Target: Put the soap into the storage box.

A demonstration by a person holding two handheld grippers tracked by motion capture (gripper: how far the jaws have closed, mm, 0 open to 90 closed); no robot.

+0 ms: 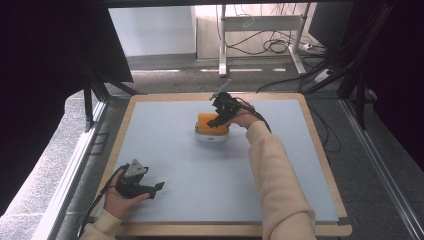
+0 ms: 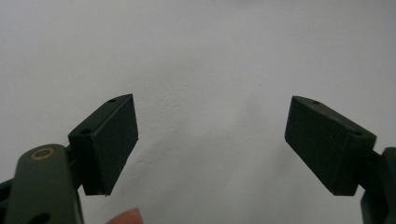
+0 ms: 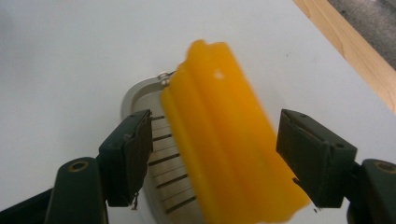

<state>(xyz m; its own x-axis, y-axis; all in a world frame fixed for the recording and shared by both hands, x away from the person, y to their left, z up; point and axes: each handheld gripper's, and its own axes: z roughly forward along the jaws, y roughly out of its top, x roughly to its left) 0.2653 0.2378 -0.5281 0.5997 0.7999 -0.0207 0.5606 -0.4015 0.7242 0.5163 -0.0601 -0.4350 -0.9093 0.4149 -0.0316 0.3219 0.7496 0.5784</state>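
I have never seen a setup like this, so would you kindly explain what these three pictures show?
A person sits at a table holding a handheld two-jawed claw in each hand. The high view looks down from above; each of the other two pictures comes from a camera riding on one claw. The left claw rests open near the table's front edge, above bare surface. The right claw is open, its jaws on either side of an orange block, not visibly touching it. The block lies on a white slotted holder mid-table.
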